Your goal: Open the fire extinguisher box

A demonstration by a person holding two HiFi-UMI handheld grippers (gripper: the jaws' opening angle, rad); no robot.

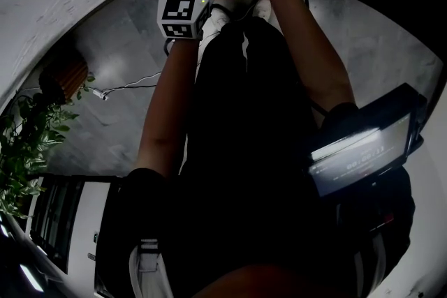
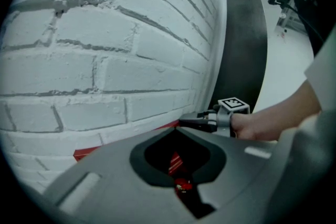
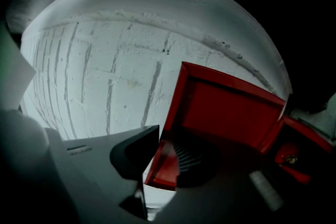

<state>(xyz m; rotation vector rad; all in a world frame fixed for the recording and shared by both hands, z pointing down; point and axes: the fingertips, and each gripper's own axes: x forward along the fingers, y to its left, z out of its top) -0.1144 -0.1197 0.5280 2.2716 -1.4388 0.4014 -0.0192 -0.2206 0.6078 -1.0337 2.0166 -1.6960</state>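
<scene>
Right gripper view: gripper (image 3: 166,140) apparently straddles box door (image 3: 231,113).

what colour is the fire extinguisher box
Red; the fire extinguisher box shows best in the right gripper view.

Head view looks down; gripper views (close) face brick wall (image 2: 105,60).

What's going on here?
A person works two handheld grippers at a red fire extinguisher box against a white brick wall. The right gripper has the edge of the box's red door between its jaws; a firm pinch isn't clear. The left gripper looks closed, something red showing in the hollow of its jaws.
</scene>
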